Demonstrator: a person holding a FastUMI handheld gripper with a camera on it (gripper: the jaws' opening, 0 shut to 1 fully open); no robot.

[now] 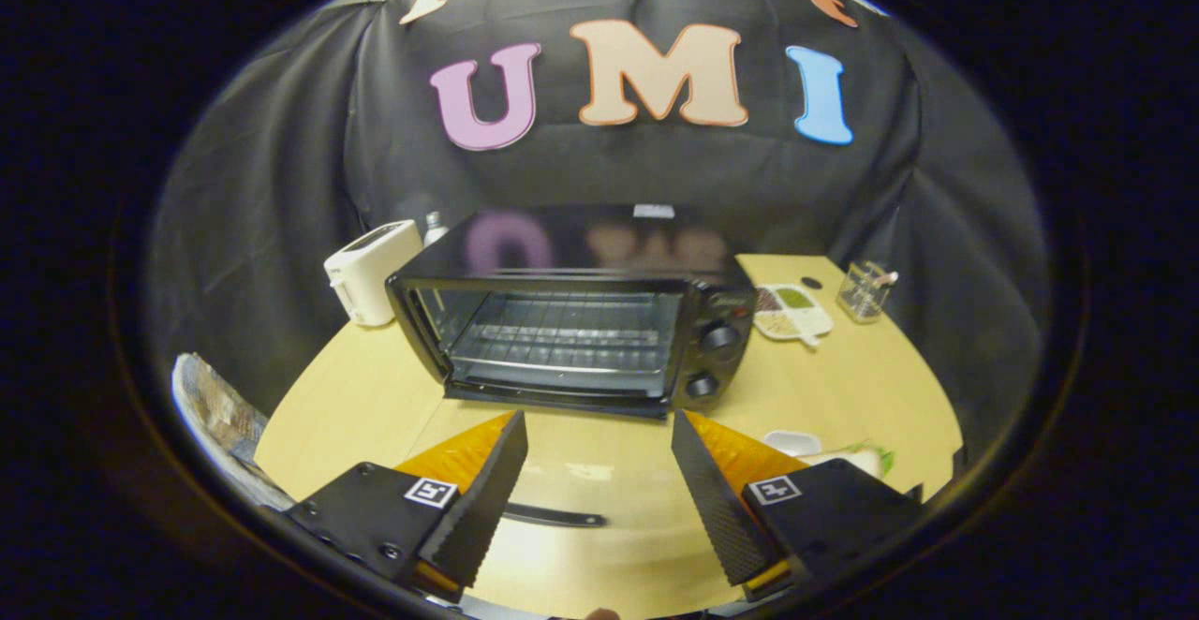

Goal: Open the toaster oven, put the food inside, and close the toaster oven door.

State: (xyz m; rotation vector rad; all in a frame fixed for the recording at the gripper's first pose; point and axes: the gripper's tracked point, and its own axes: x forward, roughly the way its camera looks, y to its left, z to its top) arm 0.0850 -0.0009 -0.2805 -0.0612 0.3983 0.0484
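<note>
Hovering with fingers spread wide and empty, the gripper [599, 433] faces the closed toaster oven [571, 330] just ahead on the table [871, 376]; approaching off-centre could miss the door's handle.

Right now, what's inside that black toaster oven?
Its door is folded down flat. Inside the toaster oven a bare wire rack shows, no food on it. The open tool hovers in front.

No legible text, brand or number noted; the toaster oven [571, 320] dial markings are too small to read.
</note>
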